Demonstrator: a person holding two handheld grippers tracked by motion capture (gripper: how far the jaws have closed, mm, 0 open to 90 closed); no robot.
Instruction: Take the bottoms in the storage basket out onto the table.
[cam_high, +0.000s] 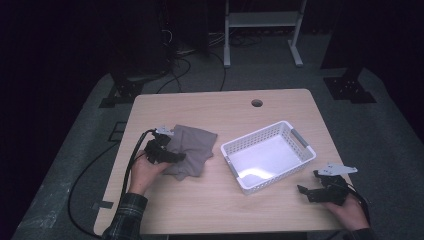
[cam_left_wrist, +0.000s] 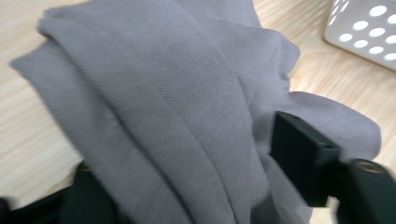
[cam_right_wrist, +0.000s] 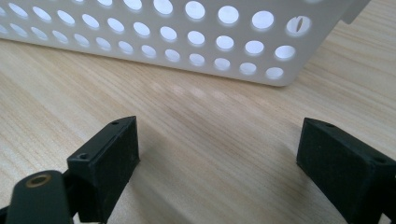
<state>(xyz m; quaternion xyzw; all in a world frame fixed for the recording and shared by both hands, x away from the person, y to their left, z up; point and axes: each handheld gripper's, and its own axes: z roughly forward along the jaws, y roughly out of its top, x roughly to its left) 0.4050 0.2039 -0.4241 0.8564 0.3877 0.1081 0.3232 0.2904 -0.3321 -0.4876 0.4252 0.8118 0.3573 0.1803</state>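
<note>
Table (cam_high: 200, 200): cloth (cam_high: 192, 150) lengthwise toward basket (cam_high: 268, 156).

Left gripper (cam_high: 172, 156): black, blocky body, grey three-cornered plate on top, thick black cable trailing off table edge. Left hand (cam_high: 145, 172): dark plaid sleeve, cuff at wrist. Right gripper (cam_high: 306, 189): black body, same grey plate with small dark holes, thin black cable by right hand (cam_high: 350, 210). Close up: jaws matte black, rectangular pads, small screw holes in top faces, brass-coloured ring at jaw pivot.
</note>
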